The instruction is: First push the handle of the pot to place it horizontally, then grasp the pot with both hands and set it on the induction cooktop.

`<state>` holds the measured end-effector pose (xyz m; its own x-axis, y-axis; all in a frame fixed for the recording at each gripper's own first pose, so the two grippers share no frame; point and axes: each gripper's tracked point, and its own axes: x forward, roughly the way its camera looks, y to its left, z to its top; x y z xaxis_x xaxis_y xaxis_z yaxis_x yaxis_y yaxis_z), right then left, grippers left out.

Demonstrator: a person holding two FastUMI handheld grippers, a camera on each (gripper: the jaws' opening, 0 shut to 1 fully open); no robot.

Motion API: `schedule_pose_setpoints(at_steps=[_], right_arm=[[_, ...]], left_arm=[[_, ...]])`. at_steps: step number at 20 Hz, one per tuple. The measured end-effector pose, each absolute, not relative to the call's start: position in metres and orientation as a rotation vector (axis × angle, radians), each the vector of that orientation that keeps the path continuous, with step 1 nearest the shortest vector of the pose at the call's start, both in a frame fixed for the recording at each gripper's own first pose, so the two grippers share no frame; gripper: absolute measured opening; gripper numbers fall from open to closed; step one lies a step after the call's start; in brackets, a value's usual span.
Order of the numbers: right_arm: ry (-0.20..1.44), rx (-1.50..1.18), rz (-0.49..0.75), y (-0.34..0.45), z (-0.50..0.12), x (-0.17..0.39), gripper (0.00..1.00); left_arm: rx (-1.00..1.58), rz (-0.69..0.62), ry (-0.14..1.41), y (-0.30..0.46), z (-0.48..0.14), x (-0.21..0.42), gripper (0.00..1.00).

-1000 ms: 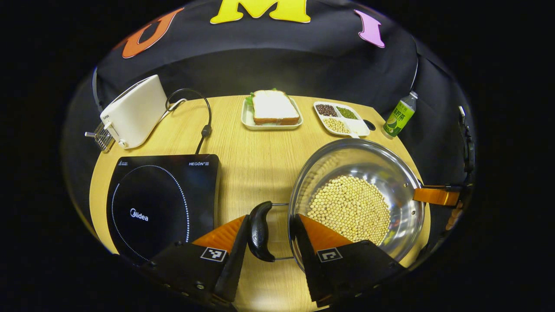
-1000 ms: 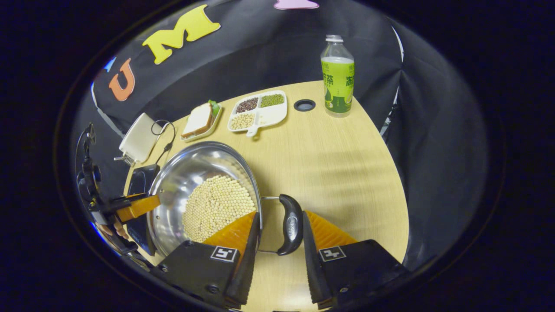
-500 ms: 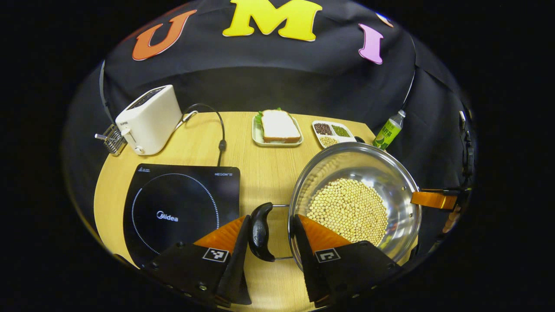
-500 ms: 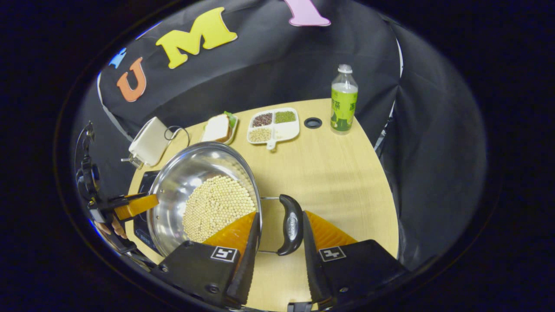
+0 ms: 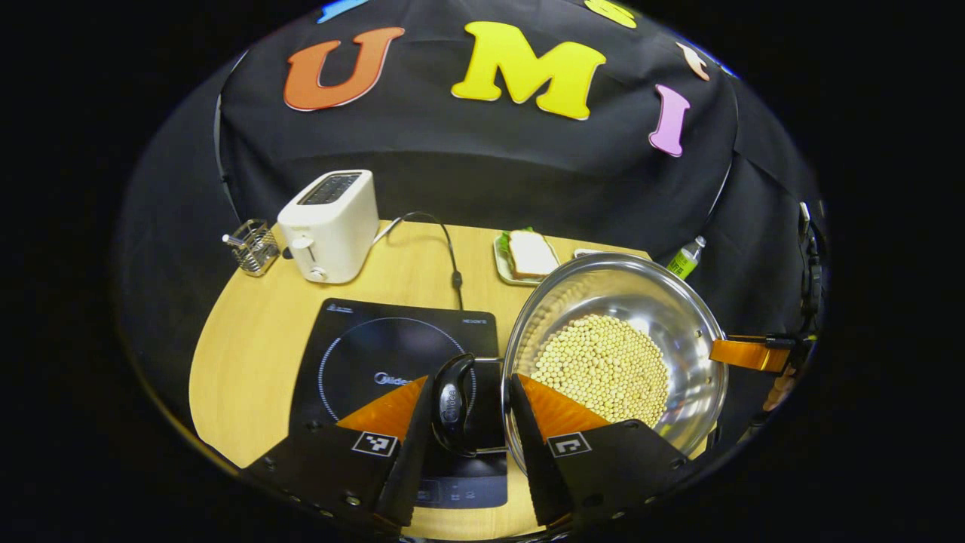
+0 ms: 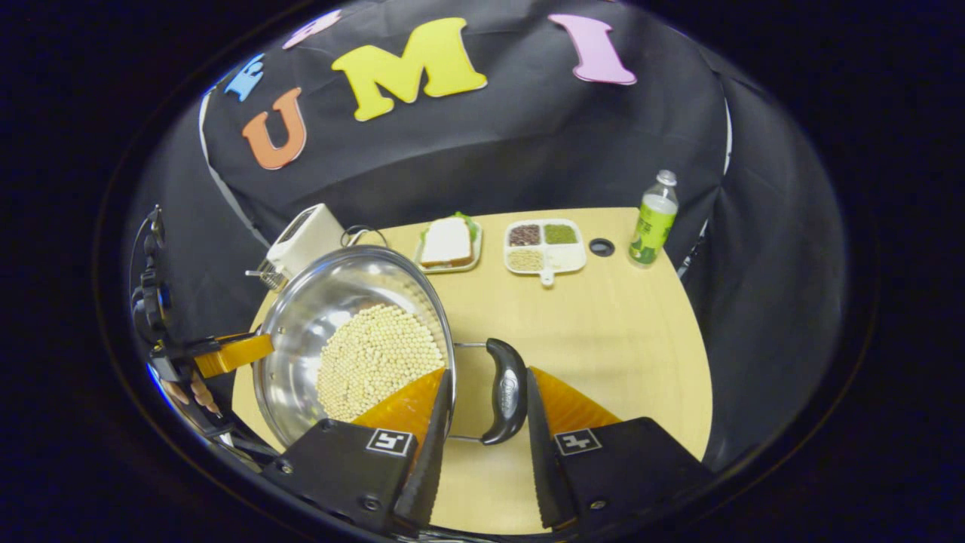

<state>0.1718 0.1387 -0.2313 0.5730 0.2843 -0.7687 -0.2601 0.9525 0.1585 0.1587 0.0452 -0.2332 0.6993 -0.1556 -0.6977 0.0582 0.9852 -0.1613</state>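
Left tongs (image 5: 467,411): fingers are sitting narrowly apart, one on each side of the pot's black side handle (image 5: 451,403). The finger at 9 o'clock is touching the handle; I cannot tell whether the other one is pressing on it or only standing beside the pot wall.

Right tongs (image 6: 488,400): fingers are bracketing the opposite black handle (image 6: 505,391) in the same way. The outer finger is lying against the handle; contact on the inner side cannot be told.

Steel pot (image 5: 678,317), holding a layer of pale beans (image 5: 603,366), is hanging between the two tongs, its rim roughly level. In the left gripper view the grasped handle is lying over the near right part of the black cooktop (image 5: 362,354), while the pot body is sitting at 3 o'clock of it; I cannot tell how high the pot is above the bench (image 5: 256,339).

Right gripper view: the other tongs (image 6: 230,353) and the fingers of a hand (image 6: 192,392) are showing at 9 o'clock of the pot.

At the far edge of the bench: toaster (image 5: 329,225) at 11 o'clock, sandwich tray (image 6: 448,243) and divided dish (image 6: 544,246) at 12 o'clock, bottle (image 6: 653,220) at 1 o'clock.
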Motion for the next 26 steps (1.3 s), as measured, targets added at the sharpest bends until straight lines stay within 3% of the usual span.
schedule_pose_setpoints(at_steps=[14,26], right_arm=[[0.943,-0.028,0.432,0.295,-0.282,0.175,0.55],[0.968,-0.035,0.402,0.357,-0.331,0.194,0.55]], left_arm=[[-0.181,0.035,0.820,0.189,-0.271,0.162,0.57],[-0.216,0.081,0.876,0.243,-0.319,0.198,0.57]])
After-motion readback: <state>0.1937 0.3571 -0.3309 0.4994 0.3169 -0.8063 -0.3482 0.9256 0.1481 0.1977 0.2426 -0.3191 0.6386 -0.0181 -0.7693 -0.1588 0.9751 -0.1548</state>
